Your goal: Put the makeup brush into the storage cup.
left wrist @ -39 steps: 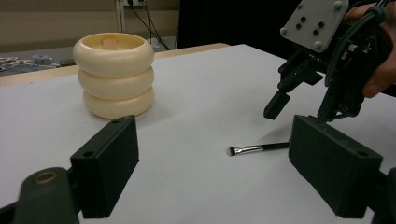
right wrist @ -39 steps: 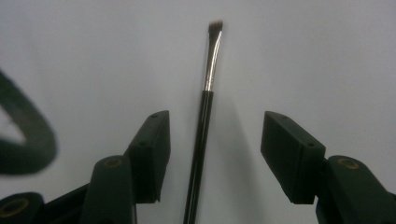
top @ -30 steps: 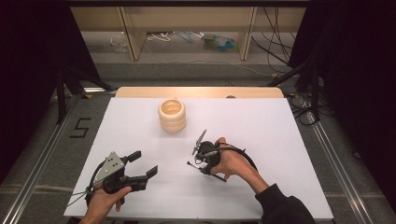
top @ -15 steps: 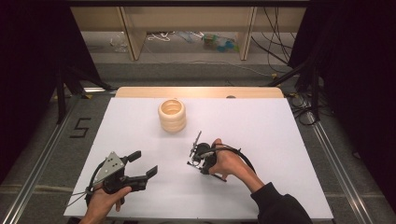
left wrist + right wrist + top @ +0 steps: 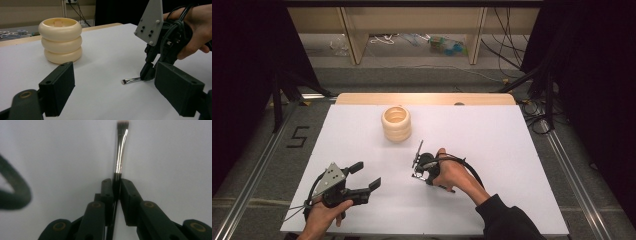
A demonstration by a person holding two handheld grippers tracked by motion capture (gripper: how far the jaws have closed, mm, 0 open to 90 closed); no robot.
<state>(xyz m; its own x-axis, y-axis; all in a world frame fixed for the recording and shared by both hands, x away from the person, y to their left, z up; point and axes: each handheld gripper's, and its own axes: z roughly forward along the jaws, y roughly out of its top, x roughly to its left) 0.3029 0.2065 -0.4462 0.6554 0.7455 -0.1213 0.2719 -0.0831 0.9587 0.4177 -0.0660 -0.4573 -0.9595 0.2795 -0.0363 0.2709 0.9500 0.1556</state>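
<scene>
The right gripper (image 5: 115, 186) has just closed on the thin brush (image 5: 121, 147); lifted, it may pivot or slip. The left gripper (image 5: 113, 85) is open, empty.

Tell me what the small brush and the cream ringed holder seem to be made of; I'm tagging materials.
Brush: shiny metal ferrule, judging by its bright streaks, a dark glossy handle that could be lacquered wood or plastic, and short dark bristles. Ringed holder: smooth cream surface with a soft sheen, probably plastic or glazed ceramic; the look does not settle which.
</scene>
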